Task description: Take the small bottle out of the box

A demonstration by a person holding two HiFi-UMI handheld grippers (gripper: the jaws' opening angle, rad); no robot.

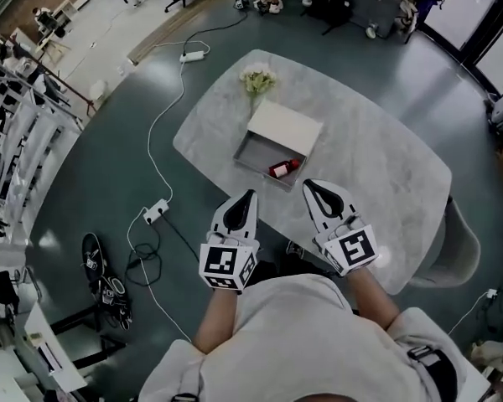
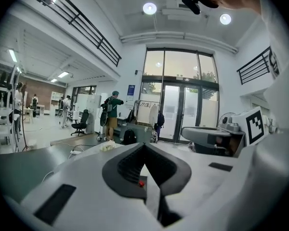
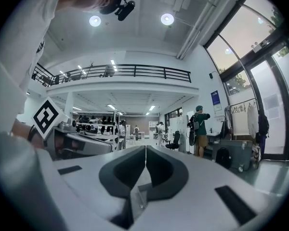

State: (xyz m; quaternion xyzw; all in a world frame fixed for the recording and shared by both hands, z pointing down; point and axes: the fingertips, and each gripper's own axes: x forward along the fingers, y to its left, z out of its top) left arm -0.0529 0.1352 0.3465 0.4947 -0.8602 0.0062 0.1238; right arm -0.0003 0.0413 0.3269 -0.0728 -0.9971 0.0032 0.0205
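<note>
- Fingers (image 2: 127, 165) on the left gripper (image 1: 250, 198) were pressed tight together, and they held nothing.
- On the right gripper (image 1: 310, 186) the fingers were pressed together the same way, also with nothing in them.
- Both pairs of fingers were black and ridged on the inside, and each pair came to a point. The shells around them were smooth and white.
- Each gripper had a cube (image 1: 229, 262) with black and white squares on it.
- The small bottle (image 1: 285, 167) was red with a dark cap. It lay on its side inside the box (image 1: 253, 153), near the box's front right corner.
- The box was flat, grey and square, and it was open. Its white lid (image 1: 285, 128) stood tilted up at the back.
- The box sat on a pale counter (image 1: 386, 166) that looked like stone and had round corners.
- The bottle was just in front of the two grippers and a bit nearer the right one. The grippers did not touch the bottle or the box.
- Both grippers were held over the near edge of the counter and pointed toward the box.
- A little bunch of pale flowers (image 1: 257, 80) lay on the counter behind the box.
- A white cable (image 1: 155, 141) ran across the dark floor (image 1: 109, 166) beside the counter.
</note>
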